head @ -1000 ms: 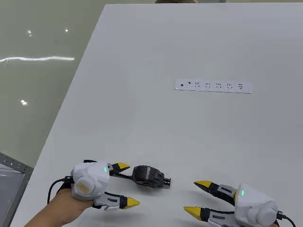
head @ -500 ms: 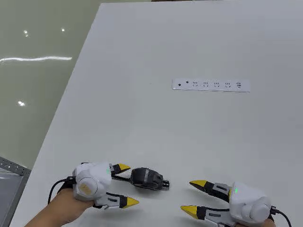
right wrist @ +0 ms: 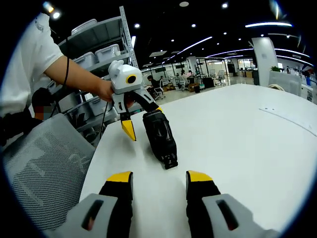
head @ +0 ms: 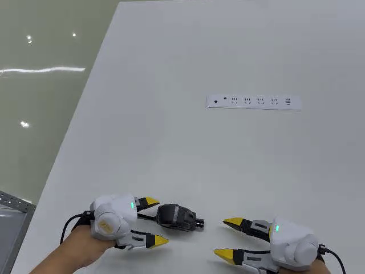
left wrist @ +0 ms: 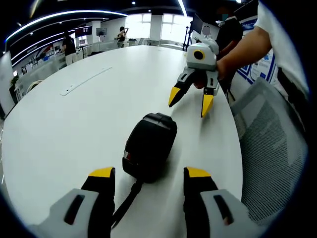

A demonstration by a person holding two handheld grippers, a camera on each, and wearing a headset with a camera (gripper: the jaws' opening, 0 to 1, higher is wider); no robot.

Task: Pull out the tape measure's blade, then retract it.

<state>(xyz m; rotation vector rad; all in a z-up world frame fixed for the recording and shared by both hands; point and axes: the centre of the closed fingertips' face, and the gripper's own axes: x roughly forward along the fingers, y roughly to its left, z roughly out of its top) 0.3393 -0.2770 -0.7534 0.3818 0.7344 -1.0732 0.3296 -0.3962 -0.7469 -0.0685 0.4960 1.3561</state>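
Tape measure [head: 178, 217], black and closed, is lying on the white desk [head: 228, 160] near its front edge, between the two claws. The left claw [head: 158, 221] is holding its jaws spread, one on each side of the case's rear end, and it does not seem to be touching the case. A dark strap is running from the case back between these jaws. The right claw [head: 222, 237] is also standing spread, a little apart from the end of the case where the small hook of the blade is showing, and it is pointing toward that hook. A power strip [head: 252, 101] is lying farther back on the desk, well apart from the work.

As far as the pictures show, the task is only beginning: the blade is sitting fully inside the case and nothing is gripped. What is left is probably everything: holding the case, catching the hook, pulling the blade out, then letting it go back.
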